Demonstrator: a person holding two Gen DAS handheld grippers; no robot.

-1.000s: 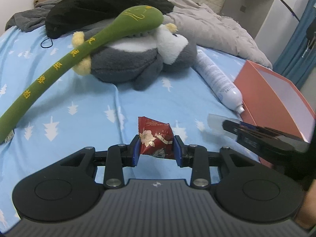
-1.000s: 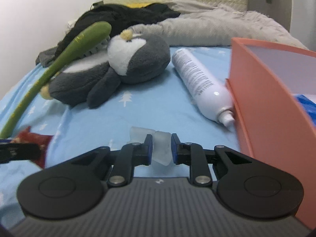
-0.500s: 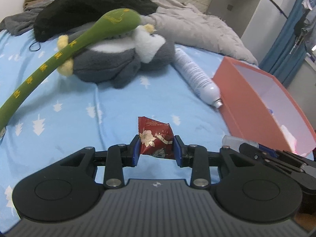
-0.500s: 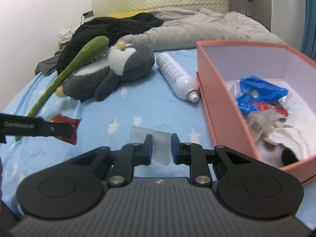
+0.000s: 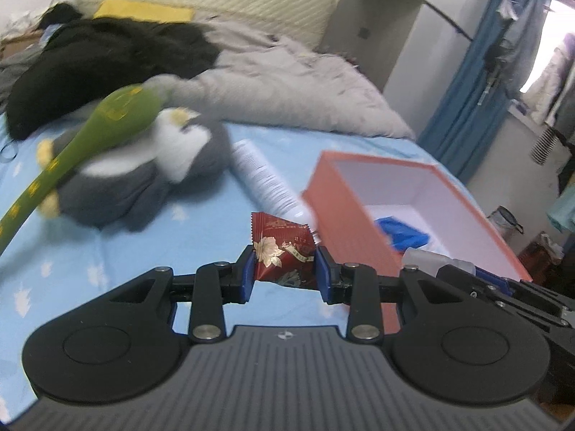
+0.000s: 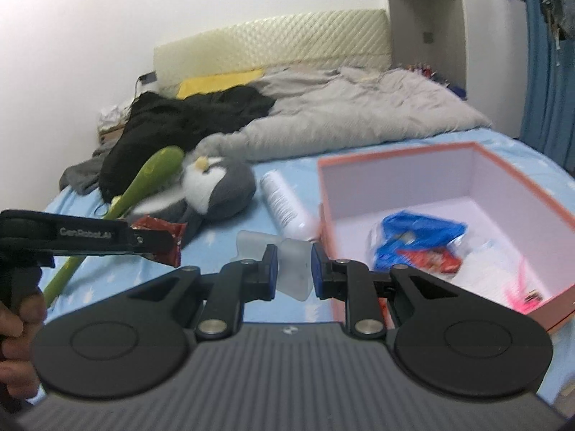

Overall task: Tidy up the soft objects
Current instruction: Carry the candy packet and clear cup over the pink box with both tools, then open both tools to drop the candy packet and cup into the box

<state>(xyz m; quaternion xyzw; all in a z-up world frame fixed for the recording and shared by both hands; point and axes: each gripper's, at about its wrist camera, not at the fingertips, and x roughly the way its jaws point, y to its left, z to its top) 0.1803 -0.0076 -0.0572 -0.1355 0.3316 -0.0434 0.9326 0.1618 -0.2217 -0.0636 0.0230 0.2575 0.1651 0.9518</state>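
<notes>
Blue sheets with little white trees cover the bed, and a padded headboard stands at its far end by a white wall. Near the headboard lie a grey blanket, a pile of black clothes and something yellow.

Toward the middle of the bed lies a grey and white penguin toy. A long green stick toy with yellow marks leans across it. Just beside the penguin toy lies a white spray can, and its cap end is close to an orange box. The box sits near the right edge of the bed with its top open. Inside it are a blue packet and some other wrappers that are too blurry to tell.

The left hand-held gripper is closed on a red snack packet. Its blue pads press on both sides of the packet, which sticks up between them, above the sheet and just left of the box. In the right view, a hand holds this hand-held gripper at the left side.

The right hand-held gripper is closed on a small cloudy plastic packet. It is held above the bed, just left of the box's near corner
</notes>
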